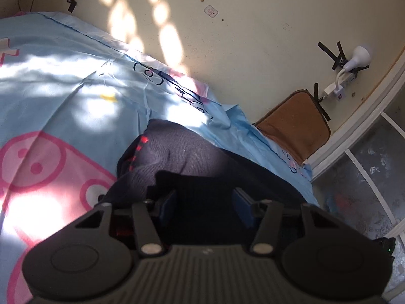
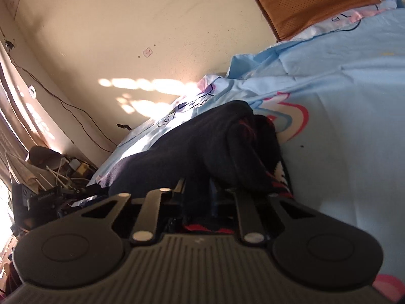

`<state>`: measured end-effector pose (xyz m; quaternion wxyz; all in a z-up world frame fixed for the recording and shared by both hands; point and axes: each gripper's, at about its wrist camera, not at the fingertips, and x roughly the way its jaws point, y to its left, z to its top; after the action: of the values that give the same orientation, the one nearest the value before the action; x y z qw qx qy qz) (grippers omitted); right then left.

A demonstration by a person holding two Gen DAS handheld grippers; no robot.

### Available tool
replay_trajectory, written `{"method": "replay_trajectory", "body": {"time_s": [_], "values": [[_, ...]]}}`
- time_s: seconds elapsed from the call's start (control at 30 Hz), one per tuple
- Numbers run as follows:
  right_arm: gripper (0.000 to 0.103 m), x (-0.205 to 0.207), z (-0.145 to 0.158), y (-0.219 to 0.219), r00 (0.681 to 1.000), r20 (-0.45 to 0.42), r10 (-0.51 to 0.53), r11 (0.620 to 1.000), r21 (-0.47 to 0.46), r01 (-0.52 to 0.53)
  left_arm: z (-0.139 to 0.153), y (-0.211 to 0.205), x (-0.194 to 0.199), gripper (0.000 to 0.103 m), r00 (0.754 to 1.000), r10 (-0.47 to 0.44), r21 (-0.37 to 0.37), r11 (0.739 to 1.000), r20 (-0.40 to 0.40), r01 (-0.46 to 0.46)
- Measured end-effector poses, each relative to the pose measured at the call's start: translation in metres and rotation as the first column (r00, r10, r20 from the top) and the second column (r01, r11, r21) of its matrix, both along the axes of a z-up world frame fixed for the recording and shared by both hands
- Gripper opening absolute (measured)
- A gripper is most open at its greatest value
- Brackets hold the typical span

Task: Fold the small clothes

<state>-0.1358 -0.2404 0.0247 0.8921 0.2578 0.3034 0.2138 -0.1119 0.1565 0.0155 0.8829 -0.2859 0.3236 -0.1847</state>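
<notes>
Left gripper: Your left gripper has its jaws standing well apart. The blue pads sit on either side of the dark cloth, and you can see a gap between each pad and the fabric; nothing is pinched.

Right gripper: Your right gripper has its jaws drawn close together, with a fold of the dark cloth running down between them. The fingertips are in shadow, yet the pads look pressed on the knit.

Garment: The dark knit garment lies bunched on the sheet straight ahead of both of your grippers. It is navy with red and white pattern marks, which show at its near edge in the right wrist view and along one seam in the left.

Sheet: The light blue bedsheet with pink cartoon prints spreads under the garment, with patches of sunlight on it.

Cushion: A brown cushion leans against the wall at the far end of the sheet.

Wall: The cream wall behind carries black tape strips, a white plug with a lamp, and blotches of sun.

Clutter: In your right wrist view, cables and a dark camera stand sit low beside the bed.
</notes>
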Motion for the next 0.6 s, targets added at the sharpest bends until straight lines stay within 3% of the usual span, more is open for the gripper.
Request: {"method": "replay_trajectory", "body": {"time_s": [0.13,0.27,0.4,0.6], "values": [[0.031,-0.014,0.008,-0.013,0.999,0.044,-0.012,0.999,0.033,0.011,0.016,0.006,-0.005,0.054,1.0,0.012,0.018,1.0,-0.01,-0.012],[0.041,-0.026,0.016,-0.031,0.993,0.098,-0.072,0.995,0.069,0.066,0.045,-0.006,-0.01,0.064,0.998,-0.007,0.055,0.998,0.067,0.004],[0.041,-0.024,0.007,-0.038,0.992,0.073,-0.105,0.993,0.07,0.1,0.052,-0.033,0.004,0.065,0.995,-0.077,0.047,0.996,0.068,0.074],[0.045,-0.028,0.008,-0.04,0.99,0.108,-0.095,0.995,0.049,0.09,0.048,-0.095,0.028,0.065,0.974,-0.223,0.053,0.974,0.022,0.222]]}}
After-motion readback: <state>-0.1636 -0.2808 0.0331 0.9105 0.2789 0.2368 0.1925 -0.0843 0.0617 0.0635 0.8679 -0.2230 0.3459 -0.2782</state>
